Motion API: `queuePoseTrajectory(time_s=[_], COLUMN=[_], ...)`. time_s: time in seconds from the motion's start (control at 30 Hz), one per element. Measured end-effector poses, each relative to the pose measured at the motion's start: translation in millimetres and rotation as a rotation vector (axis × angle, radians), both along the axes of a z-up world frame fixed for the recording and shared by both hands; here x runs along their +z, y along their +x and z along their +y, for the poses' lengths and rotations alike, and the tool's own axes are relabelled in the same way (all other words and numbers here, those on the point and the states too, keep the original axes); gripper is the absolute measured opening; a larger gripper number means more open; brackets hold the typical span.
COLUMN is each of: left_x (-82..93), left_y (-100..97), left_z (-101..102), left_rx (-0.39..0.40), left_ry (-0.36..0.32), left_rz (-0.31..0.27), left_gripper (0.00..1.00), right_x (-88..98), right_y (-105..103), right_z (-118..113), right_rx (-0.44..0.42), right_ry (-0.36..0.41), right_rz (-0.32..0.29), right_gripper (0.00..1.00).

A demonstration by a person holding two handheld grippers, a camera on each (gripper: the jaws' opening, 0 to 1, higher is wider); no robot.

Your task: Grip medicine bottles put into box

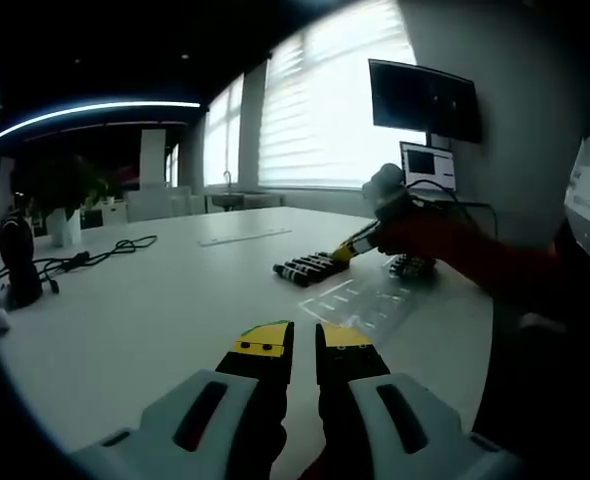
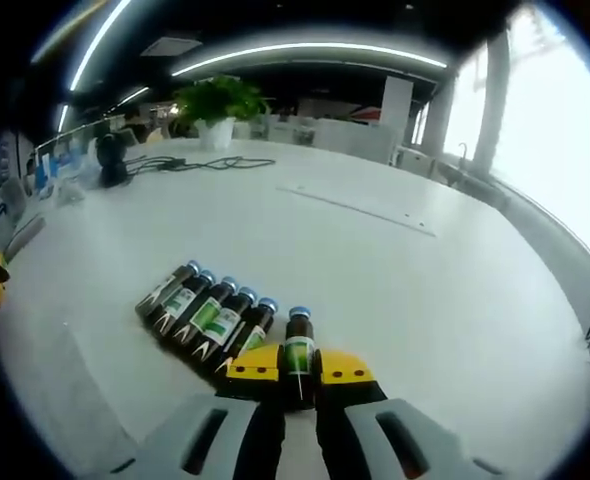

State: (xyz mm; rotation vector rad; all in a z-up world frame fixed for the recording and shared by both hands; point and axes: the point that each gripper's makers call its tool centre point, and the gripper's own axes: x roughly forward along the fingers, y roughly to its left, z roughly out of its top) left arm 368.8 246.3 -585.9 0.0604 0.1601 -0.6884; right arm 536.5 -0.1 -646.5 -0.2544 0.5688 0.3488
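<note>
While the left gripper (image 1: 303, 338) hangs low over the white table (image 1: 155, 300) in the left gripper view, its yellow-tipped jaws stand nearly together with only a thin gap and nothing between them. At about one o'clock from those tips lies a row of dark medicine bottles (image 1: 303, 267), and the right gripper (image 1: 347, 248) reaches to that row from the right, held by a person's gloved hand (image 1: 387, 192). A clear plastic box (image 1: 370, 298) lies flat on the table just nearer than the row, at about one o'clock from the left gripper. A black cable (image 1: 95, 255) trails across the table at ten o'clock, with a potted plant (image 1: 60, 195) beyond it.

From the right gripper view, the right gripper (image 2: 297, 368) is clamped on one medicine bottle (image 2: 298, 350), blue cap pointing to twelve o'clock and green label between the jaws. The remaining bottles (image 2: 207, 312) lie side by side at about ten o'clock, the nearest just beside the held one. A potted plant (image 2: 218, 108) stands at the far edge near eleven o'clock.
</note>
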Motion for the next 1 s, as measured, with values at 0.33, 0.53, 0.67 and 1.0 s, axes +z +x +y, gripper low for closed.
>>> queuePoseTrajectory(time_s=[0.33, 0.53, 0.67, 1.0], left_x=[-0.2, 0.6, 1.2, 4.2], left_y=[0.0, -0.6, -1.1, -3.2], left_z=[1.3, 1.1, 1.5, 0.3], left_rx=[0.002, -0.001, 0.0, -0.003], left_ry=[-0.001, 0.0, 0.0, 0.001], left_rz=[0.0, -0.003, -0.004, -0.011], left_gripper=[0.03, 0.03, 0.03, 0.03], right_x=[-0.4, 1.8, 2.3, 9.9], right_y=[0.4, -0.9, -1.2, -4.2], right_z=[0.0, -0.5, -1.6, -5.3], right_rx=[0.006, 0.009, 0.008, -0.005], right_ry=[0.008, 0.014, 0.014, 0.034], right_rz=[0.002, -0.005, -0.005, -0.022], right_gripper=[0.06, 0.06, 0.06, 0.06])
